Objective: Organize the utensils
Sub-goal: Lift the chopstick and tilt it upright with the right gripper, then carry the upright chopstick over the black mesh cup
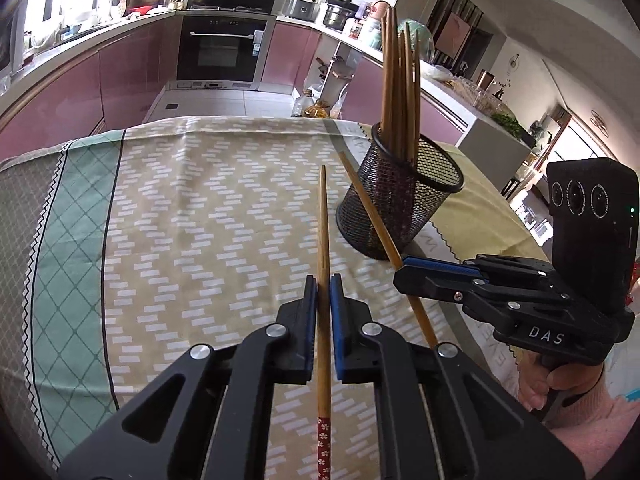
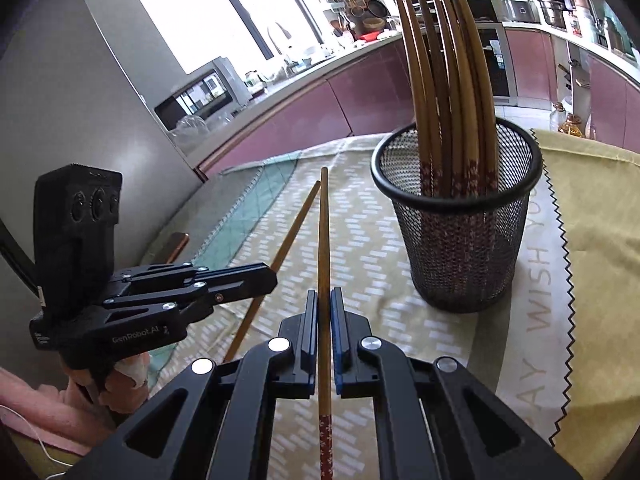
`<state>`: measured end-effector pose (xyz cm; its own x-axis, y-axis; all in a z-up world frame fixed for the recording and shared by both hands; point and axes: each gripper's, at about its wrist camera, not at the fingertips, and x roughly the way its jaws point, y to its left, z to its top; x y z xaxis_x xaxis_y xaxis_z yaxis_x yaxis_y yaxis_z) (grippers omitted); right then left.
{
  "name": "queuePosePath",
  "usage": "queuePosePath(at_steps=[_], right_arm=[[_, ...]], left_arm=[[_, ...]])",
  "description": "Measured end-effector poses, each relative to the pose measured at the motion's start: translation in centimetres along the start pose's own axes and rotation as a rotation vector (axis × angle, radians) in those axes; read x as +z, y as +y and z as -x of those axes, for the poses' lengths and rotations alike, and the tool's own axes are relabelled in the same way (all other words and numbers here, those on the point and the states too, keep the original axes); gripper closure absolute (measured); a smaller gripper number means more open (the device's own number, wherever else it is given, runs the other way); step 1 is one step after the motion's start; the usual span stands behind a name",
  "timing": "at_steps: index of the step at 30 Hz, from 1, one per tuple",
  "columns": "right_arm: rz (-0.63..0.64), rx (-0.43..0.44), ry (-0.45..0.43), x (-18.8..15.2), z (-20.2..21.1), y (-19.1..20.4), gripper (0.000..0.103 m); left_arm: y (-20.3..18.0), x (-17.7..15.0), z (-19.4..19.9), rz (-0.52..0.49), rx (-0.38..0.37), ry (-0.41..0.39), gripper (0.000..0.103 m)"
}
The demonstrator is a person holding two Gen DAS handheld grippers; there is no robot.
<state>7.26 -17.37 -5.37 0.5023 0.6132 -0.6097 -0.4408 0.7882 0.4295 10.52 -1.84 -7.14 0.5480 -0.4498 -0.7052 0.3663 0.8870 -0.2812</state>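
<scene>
My left gripper is shut on a wooden chopstick with a red flowered end, tip pointing forward over the table. My right gripper is shut on a second such chopstick. Each gripper shows in the other's view: the right gripper with its chopstick, the left gripper with its chopstick. A black mesh holder with several chopsticks upright in it stands ahead and right of both grippers; it also shows in the right wrist view.
The table carries a beige zigzag cloth with a green band, and a yellow cloth under the holder's right side. The table's far edge drops to a kitchen floor. Pink cabinets and an oven stand beyond.
</scene>
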Motion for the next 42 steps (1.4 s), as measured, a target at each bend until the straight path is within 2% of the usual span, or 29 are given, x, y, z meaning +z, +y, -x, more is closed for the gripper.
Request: queuePosePath(at_steps=[14,42], right_arm=[[0.014,0.03,-0.049,0.4,2.0,0.0,0.098],[0.039,0.017,-0.141,0.5,6.1,0.0,0.098]], left_arm=[[-1.2,0.6,1.6,-0.03,-0.021,-0.046,0.096],[-2.7,1.2,4.4,-0.058,-0.055,-0.114,0.096]])
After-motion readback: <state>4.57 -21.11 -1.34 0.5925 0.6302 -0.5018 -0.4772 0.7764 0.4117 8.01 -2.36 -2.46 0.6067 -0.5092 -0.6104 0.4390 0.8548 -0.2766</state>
